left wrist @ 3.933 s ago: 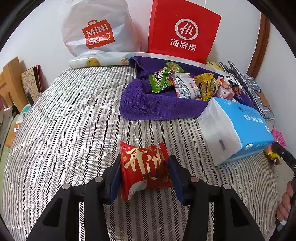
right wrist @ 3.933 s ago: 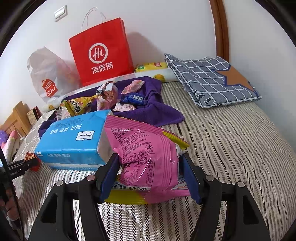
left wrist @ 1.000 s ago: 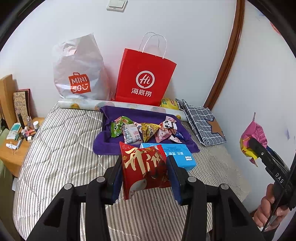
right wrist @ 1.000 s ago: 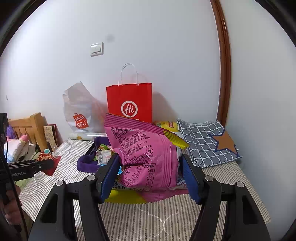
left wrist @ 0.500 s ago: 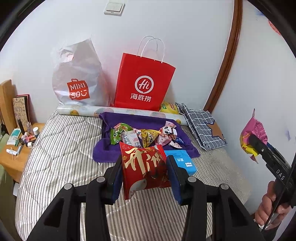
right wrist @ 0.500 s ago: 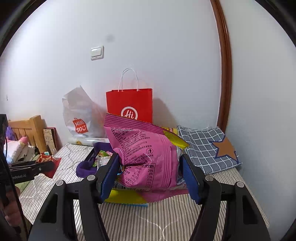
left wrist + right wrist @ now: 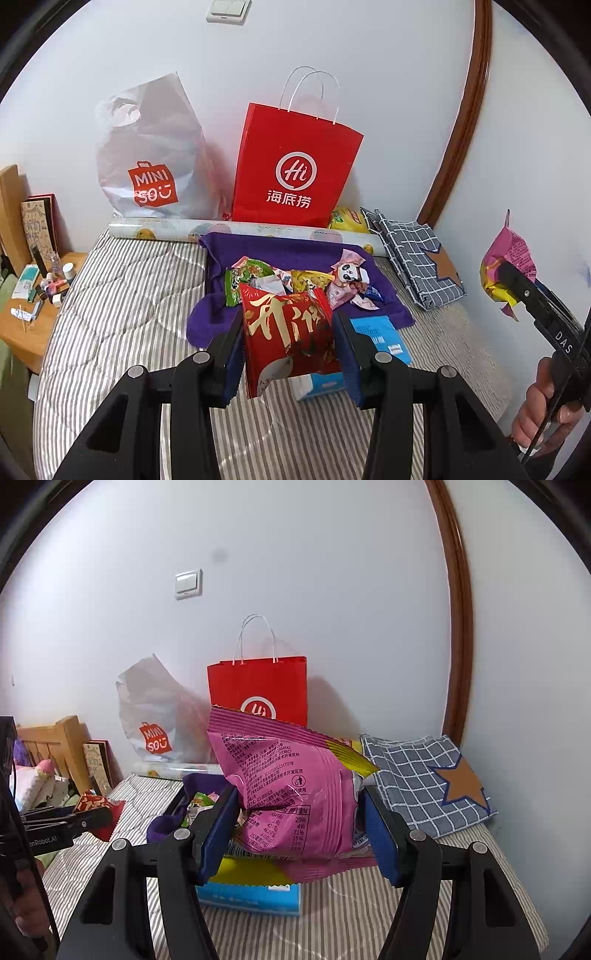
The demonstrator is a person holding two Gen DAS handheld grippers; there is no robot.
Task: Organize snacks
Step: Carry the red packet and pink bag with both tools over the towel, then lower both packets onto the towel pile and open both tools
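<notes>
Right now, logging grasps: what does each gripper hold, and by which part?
Left gripper: red packet, fingers on its two side edges. Right gripper: pink bag, pinched across its lower sides.

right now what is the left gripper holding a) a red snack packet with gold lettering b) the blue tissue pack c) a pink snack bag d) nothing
a: in the left wrist view the left gripper is shut on the red snack packet with gold lettering, while the pink snack bag sits in the right gripper.
</notes>
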